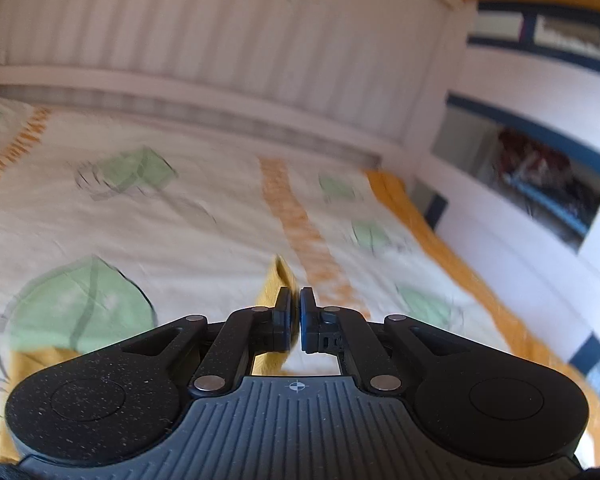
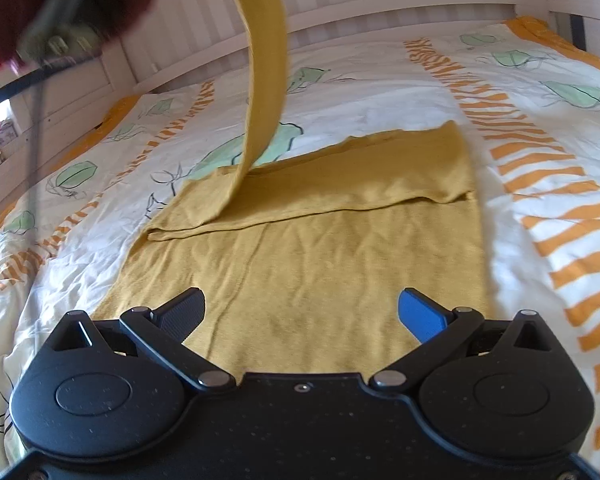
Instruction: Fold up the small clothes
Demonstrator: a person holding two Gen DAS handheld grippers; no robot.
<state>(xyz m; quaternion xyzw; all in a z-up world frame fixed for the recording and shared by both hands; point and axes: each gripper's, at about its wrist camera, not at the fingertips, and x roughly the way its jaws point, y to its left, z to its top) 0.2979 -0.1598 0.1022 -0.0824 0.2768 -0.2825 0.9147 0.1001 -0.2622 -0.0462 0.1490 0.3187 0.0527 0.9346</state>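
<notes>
Bedspread (image 2: pixel 380 76), white with green leaves and orange striped bands, covers the bed from its near edge to the white slatted headboard (image 2: pixel 340 4), and we see it in both views. On it lies the mustard-yellow garment (image 2: pixel 308 264), spread flat near the bed's middle, its far part folded over along a crease. One sleeve (image 2: pixel 266 80) rises from the garment's far left corner, pulled up taut toward the headboard side. We see our left gripper (image 1: pixel 296 306) clenched on a pinch of that yellow fabric, its fingers nearly touching, though this view is blurred. Our right gripper (image 2: pixel 300 312) hovers released over the garment's near edge, fingers spread wide and holding nothing
</notes>
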